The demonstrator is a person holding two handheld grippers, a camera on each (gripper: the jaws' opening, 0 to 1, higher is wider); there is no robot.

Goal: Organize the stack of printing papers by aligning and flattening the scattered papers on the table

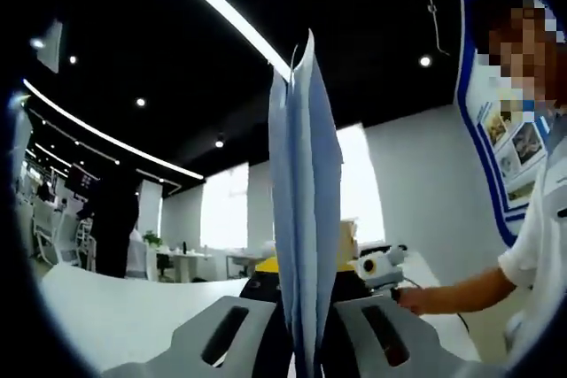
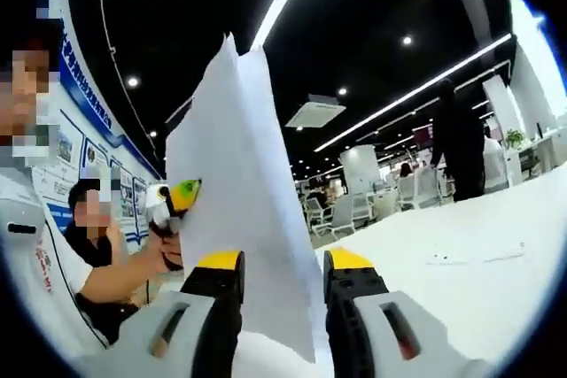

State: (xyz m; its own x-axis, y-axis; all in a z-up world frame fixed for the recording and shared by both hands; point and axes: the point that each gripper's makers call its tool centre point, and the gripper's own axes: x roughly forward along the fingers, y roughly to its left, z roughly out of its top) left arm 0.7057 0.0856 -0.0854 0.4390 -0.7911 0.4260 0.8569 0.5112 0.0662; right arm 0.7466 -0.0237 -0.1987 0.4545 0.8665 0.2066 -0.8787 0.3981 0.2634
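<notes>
In the left gripper view, the left gripper has its fingers closed on the papers, which stand upright, edge-on, rising from between them well above the white table. Past the papers, the right gripper shows with a hand behind it.

In the right gripper view, the right gripper holds the papers between its yellow-tipped fingers, closed onto the sheets, which stand up broadside. The left gripper is at their far edge, gripped by a hand. A loose sheet lies flat on the table
</notes>
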